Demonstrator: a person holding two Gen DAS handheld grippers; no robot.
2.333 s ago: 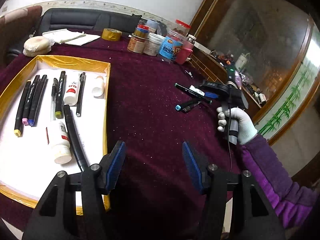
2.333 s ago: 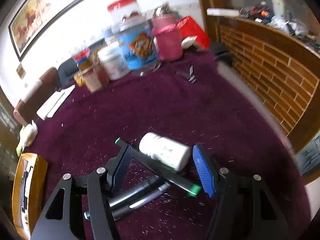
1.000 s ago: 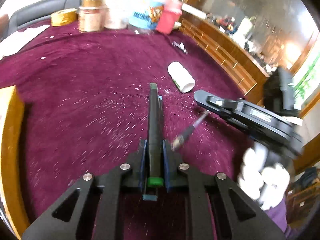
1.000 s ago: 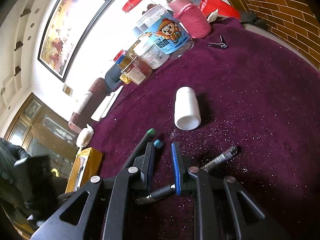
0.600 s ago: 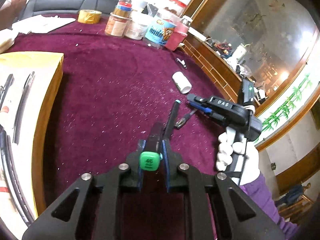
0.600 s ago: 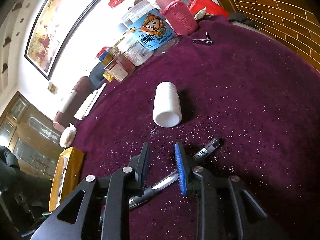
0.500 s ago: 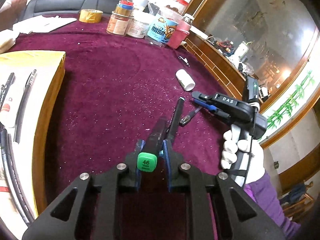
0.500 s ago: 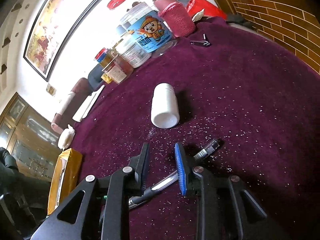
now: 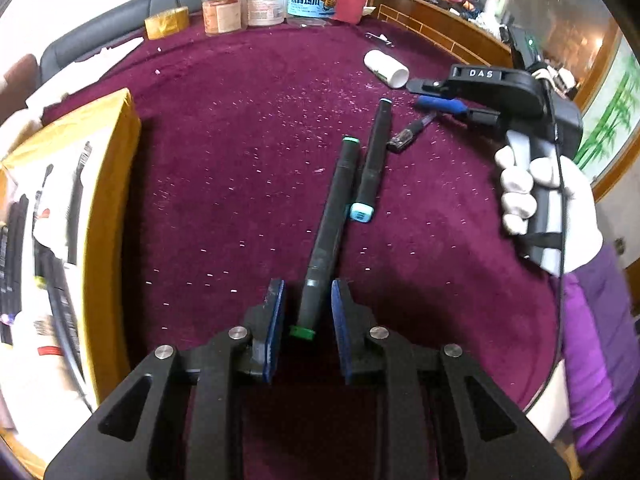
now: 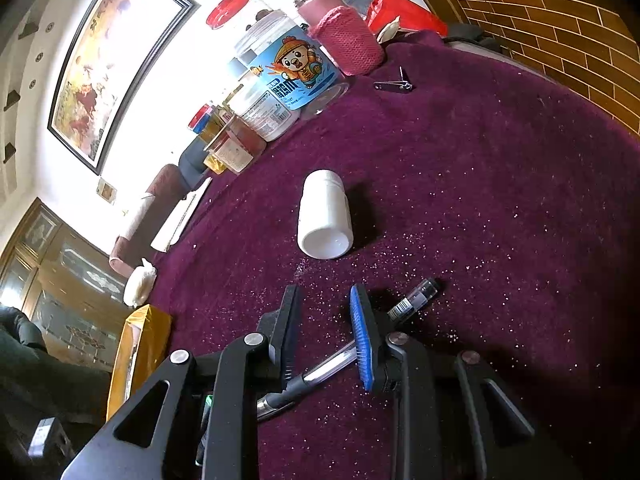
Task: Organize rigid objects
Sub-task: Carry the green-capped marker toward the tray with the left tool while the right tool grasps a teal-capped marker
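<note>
Left gripper (image 9: 307,322) low over the purple cloth (image 9: 224,184), jaws just eased apart, a slim gap either side of the green-capped marker (image 9: 330,236) that runs lengthwise between the pads (image 9: 276,312); pads apparently clear of it, though the blur leaves that uncertain. Marker flat on the cloth, far end pointing away. Just right of it, nearly parallel and seemingly touching along the upper part, a blue-capped marker (image 9: 371,168). Beyond that, a clear pen (image 9: 410,134), and farther off a white bottle (image 9: 386,68) on its side. At the left edge, a yellow-rimmed tray (image 9: 116,208) with markers and bottles already inside.

Right gripper (image 10: 326,334) held in a white-gloved hand (image 9: 548,208), jaws slightly parted and just opened a little. Pen (image 10: 332,362) lying crosswise between and under the pads, passing behind the right finger; not pinched. White bottle (image 10: 325,216) ahead of the fingers, well apart. Jars (image 10: 280,72) and a nail clipper (image 10: 394,84) at the far side of the cloth.
</note>
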